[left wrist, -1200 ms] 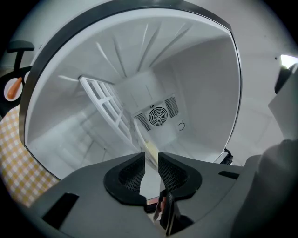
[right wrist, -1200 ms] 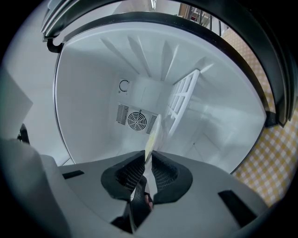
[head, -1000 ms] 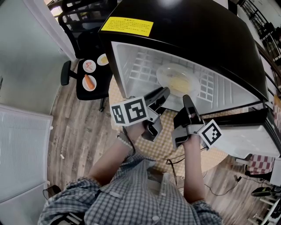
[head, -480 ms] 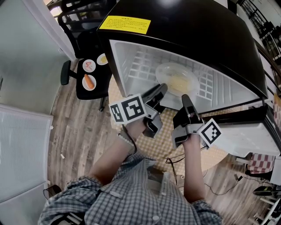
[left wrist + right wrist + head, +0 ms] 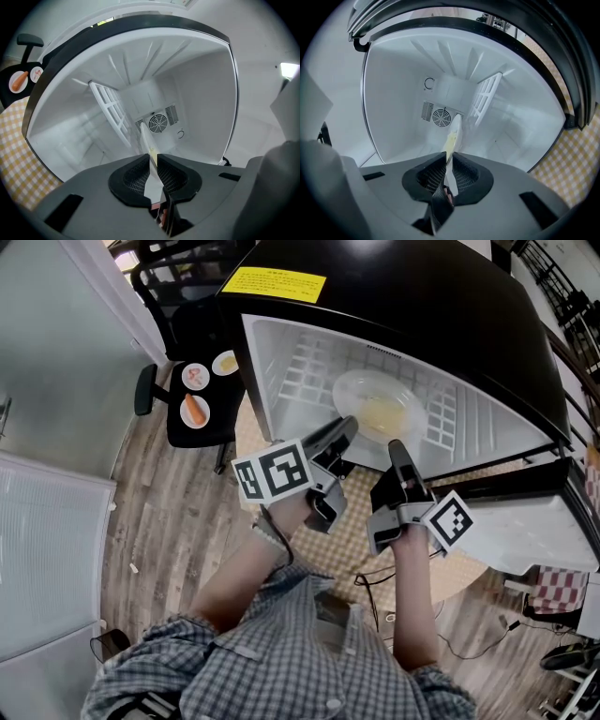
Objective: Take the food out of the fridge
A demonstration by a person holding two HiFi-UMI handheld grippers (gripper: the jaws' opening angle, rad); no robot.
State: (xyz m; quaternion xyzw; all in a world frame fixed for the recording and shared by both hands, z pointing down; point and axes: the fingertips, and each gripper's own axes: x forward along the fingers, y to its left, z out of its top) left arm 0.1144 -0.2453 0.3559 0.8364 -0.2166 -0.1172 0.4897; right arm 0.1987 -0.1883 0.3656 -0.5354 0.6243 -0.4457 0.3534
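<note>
Our left gripper (image 5: 339, 430) and right gripper (image 5: 397, 451) clamp the plate (image 5: 373, 393) inside the fridge (image 5: 281, 362).
Each pair of jaws pinches the plate's near rim, yellow food (image 5: 384, 416) at its middle; our forearms (image 5: 246, 573) stretch forward side by side toward the open compartment.

plate (image 5: 354, 390) near rim hidden in left gripper (image 5: 346, 426) and right gripper (image 5: 397, 447), food on chair plates (image 5: 186, 418) — too small to name
</note>
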